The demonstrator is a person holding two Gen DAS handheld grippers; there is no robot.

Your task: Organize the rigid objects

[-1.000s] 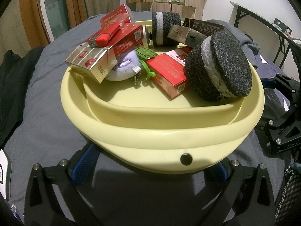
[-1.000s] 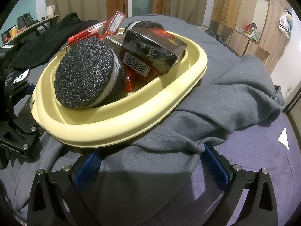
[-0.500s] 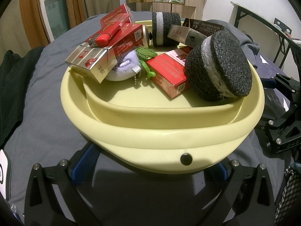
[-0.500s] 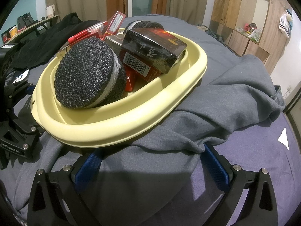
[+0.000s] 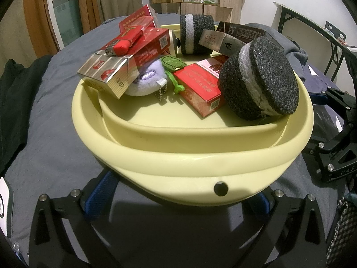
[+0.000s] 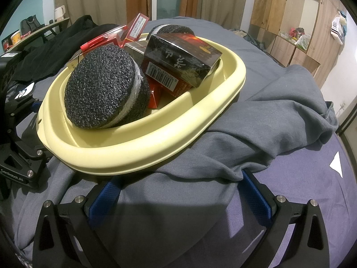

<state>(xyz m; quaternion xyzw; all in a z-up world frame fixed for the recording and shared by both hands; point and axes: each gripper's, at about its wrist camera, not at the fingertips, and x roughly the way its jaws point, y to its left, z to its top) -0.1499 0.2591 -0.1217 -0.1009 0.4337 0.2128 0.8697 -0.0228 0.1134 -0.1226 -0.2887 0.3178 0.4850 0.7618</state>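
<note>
A pale yellow basin [image 5: 191, 156] rests on the grey bed cover, piled with rigid items. In the left wrist view a black foam disc [image 5: 261, 80] leans at the basin's right, a second foam disc [image 5: 196, 33] stands at the back, and red cigarette boxes [image 5: 200, 89] lie in the middle with a red lighter [image 5: 127, 42] on top. A dark box [image 6: 180, 60] tops the pile in the right wrist view. My left gripper [image 5: 178, 197] is open just below the basin's near rim. My right gripper [image 6: 178, 191] is open over the grey cloth [image 6: 256, 122] beside the basin.
A purple plush keychain [image 5: 145, 78] with a green leaf lies among the boxes. Black clothing [image 6: 51, 51] covers the bed's far left. Wooden cabinets [image 6: 290, 26] and a dark metal table frame [image 5: 316, 35] stand beyond the bed. Each gripper's body shows at the other view's edge.
</note>
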